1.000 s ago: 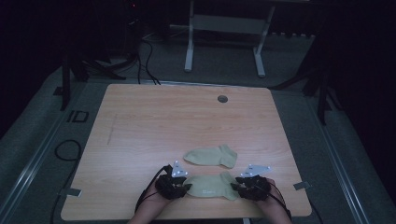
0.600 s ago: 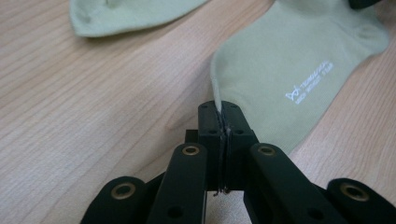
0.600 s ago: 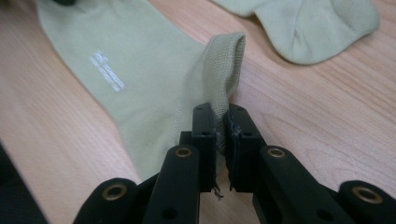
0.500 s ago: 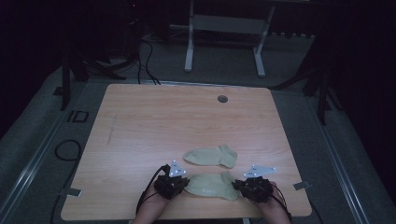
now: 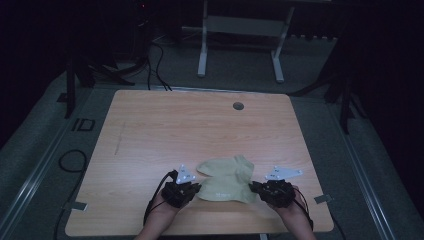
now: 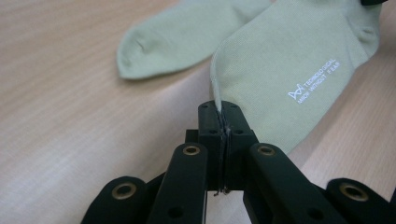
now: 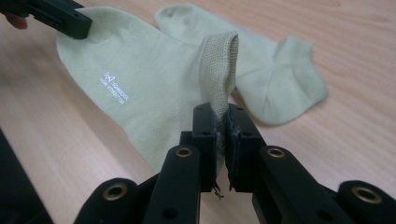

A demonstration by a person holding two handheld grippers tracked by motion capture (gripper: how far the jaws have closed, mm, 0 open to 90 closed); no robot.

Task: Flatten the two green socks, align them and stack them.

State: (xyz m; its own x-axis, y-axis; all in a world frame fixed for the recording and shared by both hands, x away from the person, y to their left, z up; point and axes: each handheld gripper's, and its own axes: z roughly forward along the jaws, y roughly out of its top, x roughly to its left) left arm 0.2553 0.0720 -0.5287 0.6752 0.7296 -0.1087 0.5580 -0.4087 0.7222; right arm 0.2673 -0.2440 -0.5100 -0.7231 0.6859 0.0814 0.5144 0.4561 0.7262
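The left tool (image 5: 192, 189) is closed on the toe end of the near sock (image 5: 227, 186); in the left gripper view its black jaws meet on a thin fold of the pale green cloth (image 6: 280, 74), with no gap between them. Its jaws have just been closing, and the edge of the sock is between them. The person's left hand (image 5: 162, 212) comes up from the near edge of the counter (image 5: 150, 130) and holds this tool.

The near sock is stretched between the two tools, close to the near edge of the counter and a little right of its middle. It carries small white letters on its side, seen in both gripper views. The second sock (image 5: 225, 164) lies flat just behind the near sock, partly under it, with its toe pointing left.

To the right of the near sock, the right tool (image 5: 255, 189) is closed on the ribbed cuff (image 7: 217, 70) of this sock. In the right gripper view the cuff stands up from the shut jaws as a loop. These jaws also have just been closing, with the cuff between them. The right hand (image 5: 295, 212) holds this tool. A small round hole (image 5: 238, 106) sits far behind the socks, near the far edge of the counter.
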